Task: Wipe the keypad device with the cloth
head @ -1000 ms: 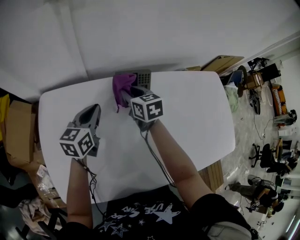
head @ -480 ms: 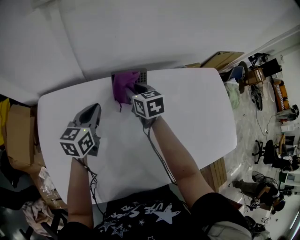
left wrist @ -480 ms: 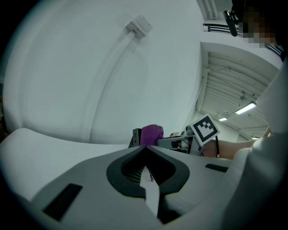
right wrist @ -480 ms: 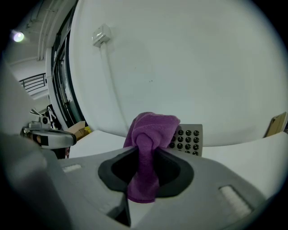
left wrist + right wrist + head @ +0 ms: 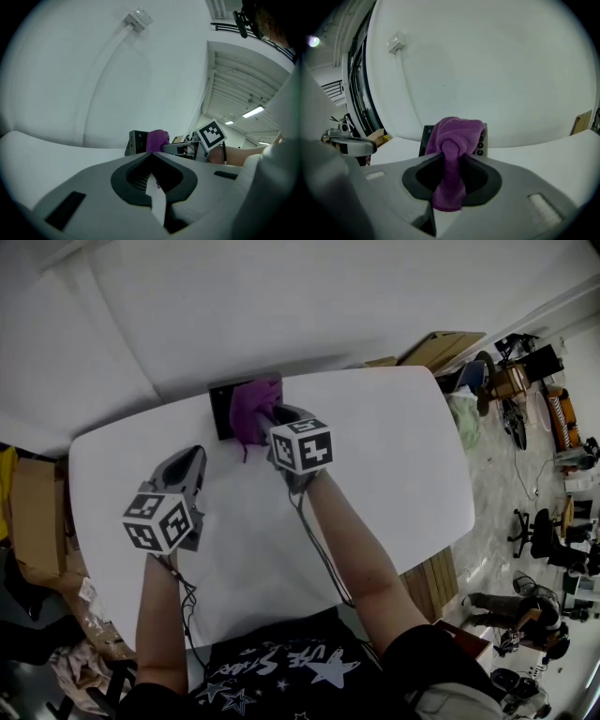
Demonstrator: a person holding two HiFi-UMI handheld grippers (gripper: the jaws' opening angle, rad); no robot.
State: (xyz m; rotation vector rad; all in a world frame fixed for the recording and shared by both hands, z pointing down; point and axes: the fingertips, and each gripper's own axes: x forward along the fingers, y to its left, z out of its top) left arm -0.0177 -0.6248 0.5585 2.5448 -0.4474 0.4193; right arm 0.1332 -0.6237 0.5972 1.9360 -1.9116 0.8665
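Note:
The dark keypad device [image 5: 223, 409] lies at the far edge of the white table [image 5: 394, 474], close to the wall. A purple cloth [image 5: 251, 409] is bunched over its right part. My right gripper [image 5: 266, 424] is shut on the cloth and holds it against the device. In the right gripper view the cloth [image 5: 454, 140] runs out between the jaws, with round keys of the device [image 5: 481, 140] showing beside it. My left gripper [image 5: 192, 458] is shut with nothing in it, apart on the table to the front left. From the left gripper view I see the device [image 5: 137, 142] and the cloth [image 5: 157, 139] ahead.
A white wall rises right behind the device, with a small wall box [image 5: 138, 18] and a cable duct on it. Cardboard boxes [image 5: 33, 512] stand on the floor left of the table. Office clutter and chairs [image 5: 534, 549] lie to the right.
My right gripper has slid the cloth to the right over the device: the keys it showed before are covered in the head view and the dark left part is bare. The left gripper has stayed put.

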